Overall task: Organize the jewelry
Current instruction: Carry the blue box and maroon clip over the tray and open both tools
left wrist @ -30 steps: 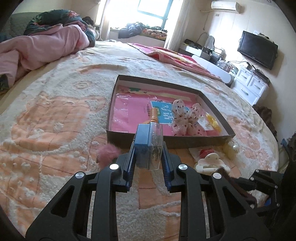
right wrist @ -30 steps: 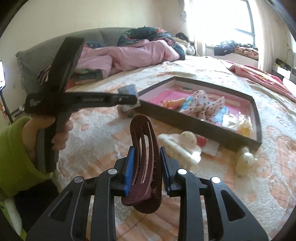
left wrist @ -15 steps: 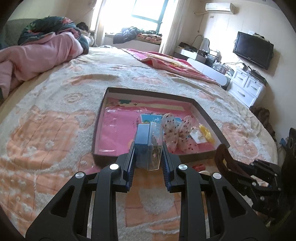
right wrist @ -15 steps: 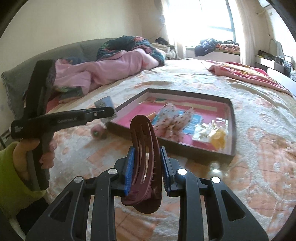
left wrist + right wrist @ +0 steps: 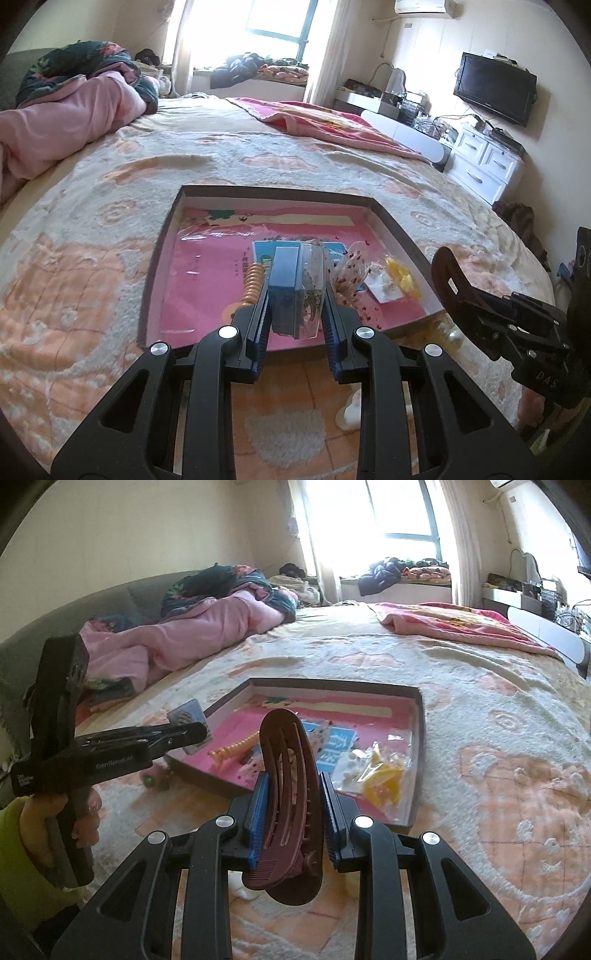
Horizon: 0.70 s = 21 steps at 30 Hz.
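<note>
A shallow dark box with a pink floor lies on the bed; it also shows in the right wrist view. In it lie an orange comb clip, a dotted bow and a yellow item in a clear bag. My left gripper is shut on a small clear-and-blue jewelry case, held above the box's near edge. My right gripper is shut on a maroon hair clip, held in front of the box's near side; it appears at the right of the left wrist view.
A white clip and a pearl-like piece lie on the blanket by the box's near edge. A pink pompom sits left of the box. Pink bedding is piled at the bed's far left. A white dresser stands at the right.
Both grippers have moved forward toward the box, which now looms larger. The left gripper's case is now over the box's near edge. Both still hold their items.
</note>
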Available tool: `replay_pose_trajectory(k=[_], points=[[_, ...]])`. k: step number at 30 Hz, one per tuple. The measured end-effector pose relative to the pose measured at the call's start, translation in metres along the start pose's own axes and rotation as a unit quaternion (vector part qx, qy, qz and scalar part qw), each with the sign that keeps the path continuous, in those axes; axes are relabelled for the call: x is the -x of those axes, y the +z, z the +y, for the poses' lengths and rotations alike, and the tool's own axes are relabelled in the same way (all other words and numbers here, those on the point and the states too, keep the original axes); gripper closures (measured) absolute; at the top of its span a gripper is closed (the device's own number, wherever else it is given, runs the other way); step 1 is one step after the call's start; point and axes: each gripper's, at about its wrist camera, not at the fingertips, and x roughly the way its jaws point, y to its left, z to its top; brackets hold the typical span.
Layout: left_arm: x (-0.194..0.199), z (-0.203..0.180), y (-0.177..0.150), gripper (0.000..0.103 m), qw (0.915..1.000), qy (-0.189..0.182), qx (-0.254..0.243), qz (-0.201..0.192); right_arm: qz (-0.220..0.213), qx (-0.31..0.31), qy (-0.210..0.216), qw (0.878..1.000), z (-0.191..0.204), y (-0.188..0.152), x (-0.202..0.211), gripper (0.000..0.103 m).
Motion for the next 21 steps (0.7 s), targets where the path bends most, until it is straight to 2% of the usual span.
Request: replay_pose_trajectory(k=[21], points=[[-0.049,-0.006,0.010,0.085,0.9996,0.004,-0.004,0.029,0.003,-0.025,-0.006,1.000,-0.028,0.036,-0.032,0.077]])
